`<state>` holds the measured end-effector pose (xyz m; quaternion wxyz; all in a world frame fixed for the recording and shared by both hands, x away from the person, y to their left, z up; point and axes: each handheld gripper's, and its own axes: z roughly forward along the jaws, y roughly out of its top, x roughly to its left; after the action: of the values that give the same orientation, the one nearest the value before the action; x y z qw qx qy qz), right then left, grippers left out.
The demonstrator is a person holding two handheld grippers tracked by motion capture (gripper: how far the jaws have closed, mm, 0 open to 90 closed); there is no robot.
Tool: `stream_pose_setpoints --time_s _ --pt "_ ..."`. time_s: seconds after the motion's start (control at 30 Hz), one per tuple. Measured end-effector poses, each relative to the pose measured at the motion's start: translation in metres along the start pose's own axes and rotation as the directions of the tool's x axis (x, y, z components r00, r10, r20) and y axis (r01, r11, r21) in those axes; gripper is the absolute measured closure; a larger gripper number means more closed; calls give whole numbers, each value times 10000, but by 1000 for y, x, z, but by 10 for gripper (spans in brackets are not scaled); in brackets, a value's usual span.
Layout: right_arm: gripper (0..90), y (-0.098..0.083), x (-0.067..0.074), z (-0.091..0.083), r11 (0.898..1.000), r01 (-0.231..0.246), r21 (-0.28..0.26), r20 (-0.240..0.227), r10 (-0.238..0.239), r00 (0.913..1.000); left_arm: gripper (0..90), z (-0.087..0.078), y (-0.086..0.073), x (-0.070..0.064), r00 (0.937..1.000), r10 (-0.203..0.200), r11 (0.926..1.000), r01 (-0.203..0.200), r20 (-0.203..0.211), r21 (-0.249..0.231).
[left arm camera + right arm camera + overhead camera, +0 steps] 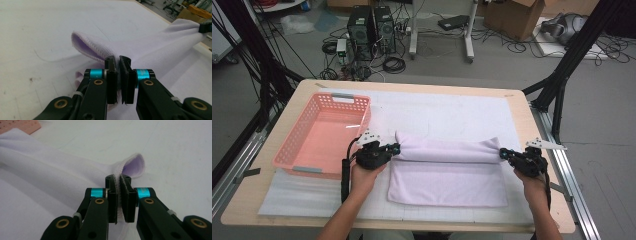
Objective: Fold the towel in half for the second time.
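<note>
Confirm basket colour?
The basket is salmon pink with a perforated wall; it shows best in the high view.

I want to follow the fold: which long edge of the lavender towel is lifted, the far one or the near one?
The far edge of the towel: the left claw and right claw pinch its two corners, folding it toward the near edge, which lies flat.
</note>
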<state>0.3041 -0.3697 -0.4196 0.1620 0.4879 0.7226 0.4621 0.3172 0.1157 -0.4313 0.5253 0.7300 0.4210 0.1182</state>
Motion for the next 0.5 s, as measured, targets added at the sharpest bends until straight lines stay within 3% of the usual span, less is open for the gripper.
stream_pose_setpoints --time_s 0.1,0.2,0.23,0.3,0.37,0.5 --pt "848 -11 2 -5 9999 -152 70 -80 153 9999 840 -2 -13 1 9999 -110 9998 110 -24 138" --pt "837 -16 6 -4 9990 257 378 123 -262 9996 813 -1 -16 1 9998 -133 9997 135 -123 201" --pt "827 -17 7 -3 9983 355 464 201 -365 9991 775 -1 -16 1 9997 -85 9998 90 -218 190" --pt "747 -18 8 -2 9980 443 442 377 -460 9982 589 0 -16 1 9994 11 9999 -6 -348 148" --pt "669 -16 8 -3 9992 245 306 433 -258 9987 464 2 -17 1 9987 185 9998 -180 -483 93" --pt "630 -15 6 -6 10000 48 23 423 -48 9991 394 6 -13 5 9981 245 9997 -248 -568 -56"
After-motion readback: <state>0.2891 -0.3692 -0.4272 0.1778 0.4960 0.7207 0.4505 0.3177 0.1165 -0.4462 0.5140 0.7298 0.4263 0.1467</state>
